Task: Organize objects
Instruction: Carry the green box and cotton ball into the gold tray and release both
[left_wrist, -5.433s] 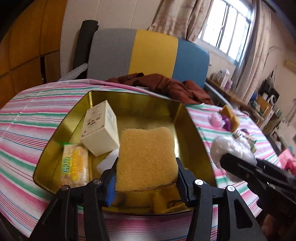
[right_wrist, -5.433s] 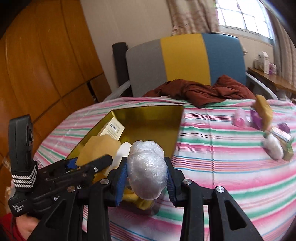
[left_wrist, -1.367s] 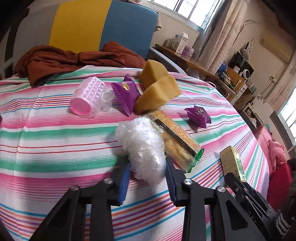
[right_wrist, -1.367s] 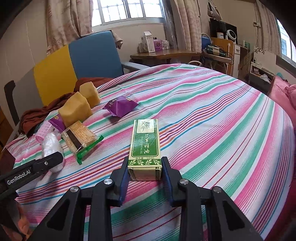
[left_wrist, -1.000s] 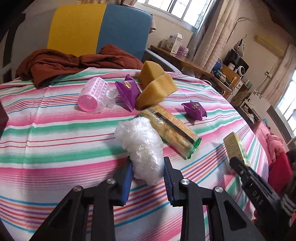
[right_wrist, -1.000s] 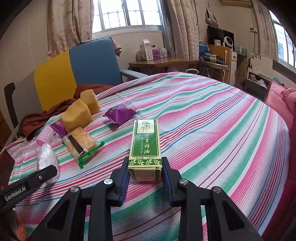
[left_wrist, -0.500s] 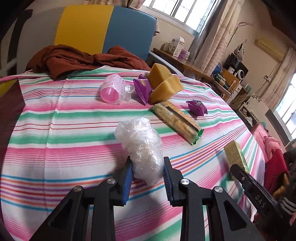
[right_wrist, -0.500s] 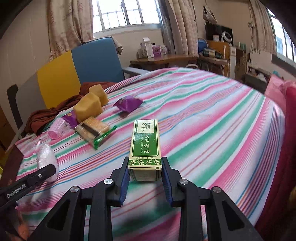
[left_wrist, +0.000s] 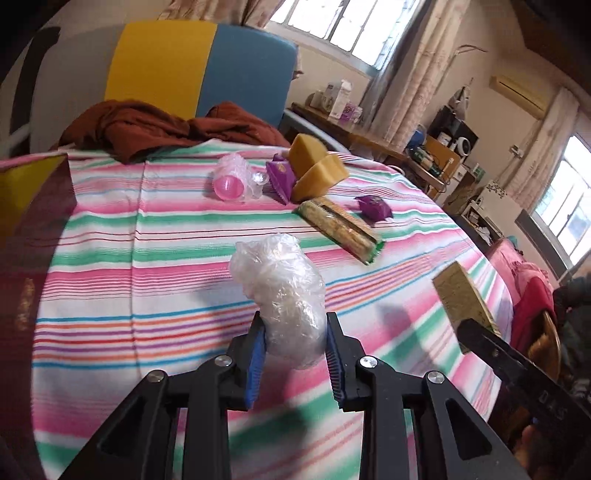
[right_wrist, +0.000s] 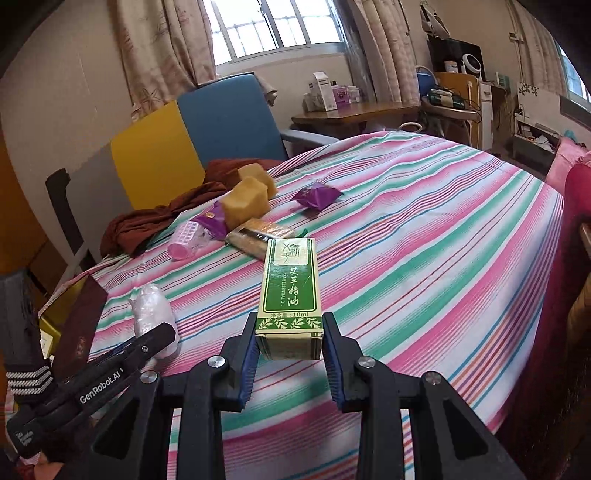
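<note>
Left gripper (left_wrist: 293, 356) clamped on a clear plastic-wrap bundle (left_wrist: 282, 291), held up off the striped tablecloth (left_wrist: 147, 258). Right gripper (right_wrist: 290, 356) clamped on a green essential-oil box (right_wrist: 290, 291), also lifted. On the cloth behind: two yellow sponges (right_wrist: 251, 194), cracker packet (left_wrist: 340, 229), pink hair roller (left_wrist: 231, 181), purple sachets (right_wrist: 316, 195).

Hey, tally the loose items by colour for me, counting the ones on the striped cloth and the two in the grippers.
Yellow sponges: 2
Purple packets: 2
Pink roller: 1
Clear plastic bundle: 1
Green box: 1
Green-edged cracker pack: 1
Total: 8
</note>
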